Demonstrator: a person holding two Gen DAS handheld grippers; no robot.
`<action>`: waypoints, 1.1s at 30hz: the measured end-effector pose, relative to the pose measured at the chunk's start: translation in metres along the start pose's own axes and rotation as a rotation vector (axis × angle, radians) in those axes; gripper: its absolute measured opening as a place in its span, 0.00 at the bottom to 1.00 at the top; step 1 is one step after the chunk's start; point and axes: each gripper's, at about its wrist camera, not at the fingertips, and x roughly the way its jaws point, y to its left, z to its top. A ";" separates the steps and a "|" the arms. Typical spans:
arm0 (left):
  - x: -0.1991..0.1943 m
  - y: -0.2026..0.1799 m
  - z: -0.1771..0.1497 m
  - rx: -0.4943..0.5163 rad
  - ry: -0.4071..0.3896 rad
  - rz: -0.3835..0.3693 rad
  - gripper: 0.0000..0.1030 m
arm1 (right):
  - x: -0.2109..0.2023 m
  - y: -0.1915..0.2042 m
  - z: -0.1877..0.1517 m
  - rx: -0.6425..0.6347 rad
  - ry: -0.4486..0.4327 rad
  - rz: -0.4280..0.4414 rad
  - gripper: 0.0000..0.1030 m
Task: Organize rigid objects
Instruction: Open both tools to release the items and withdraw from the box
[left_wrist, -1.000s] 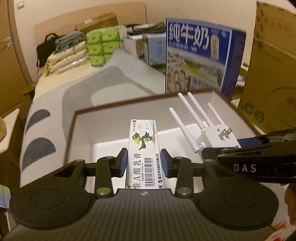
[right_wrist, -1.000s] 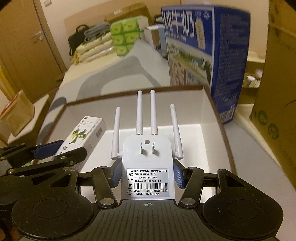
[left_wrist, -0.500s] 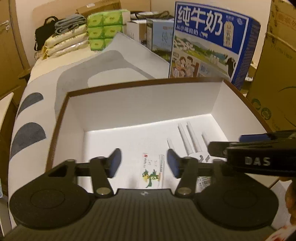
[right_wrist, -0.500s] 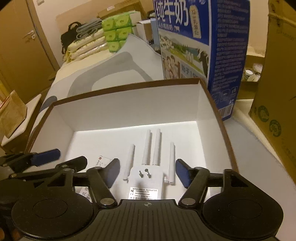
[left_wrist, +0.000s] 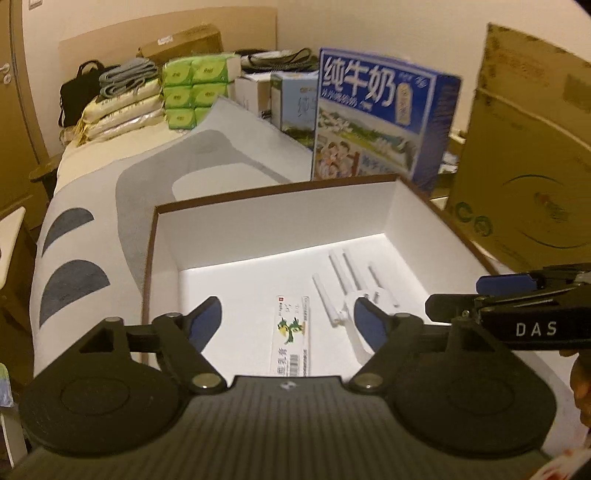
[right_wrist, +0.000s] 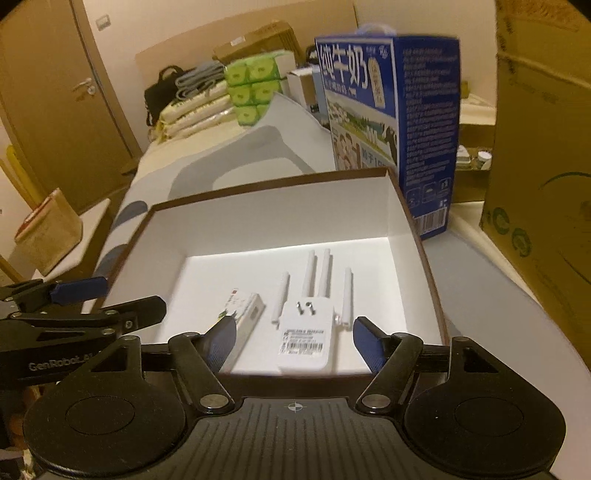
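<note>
A white box with a brown rim (left_wrist: 258, 192) (right_wrist: 258, 188) stands on the bed. On its floor lie a long white ointment carton with a green bird (left_wrist: 291, 338) (right_wrist: 243, 308) and a white wireless repeater with several antennas (left_wrist: 354, 291) (right_wrist: 304, 332), side by side. My left gripper (left_wrist: 288, 317) is open and empty above the carton. My right gripper (right_wrist: 295, 339) is open and empty above the repeater. Each gripper shows at the edge of the other's view.
A blue milk carton box (left_wrist: 384, 118) (right_wrist: 391, 110) stands behind the box. A large cardboard box (left_wrist: 524, 155) (right_wrist: 543, 177) is at the right. Green tissue packs (left_wrist: 195, 92), rice bags and a black bag lie at the far end of the grey-patterned bed.
Both grippers opened and let go: the carton and the repeater dropped to the box floor. Both grippers have since lifted up and back from the box.
</note>
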 end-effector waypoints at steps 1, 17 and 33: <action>-0.007 0.000 -0.002 0.001 -0.005 -0.004 0.77 | -0.008 0.001 -0.004 0.007 -0.009 0.001 0.65; -0.120 -0.014 -0.062 0.017 0.008 -0.050 0.79 | -0.119 0.018 -0.065 0.091 -0.093 -0.002 0.65; -0.198 -0.023 -0.117 0.014 0.018 -0.042 0.79 | -0.188 0.032 -0.133 0.164 -0.079 0.003 0.66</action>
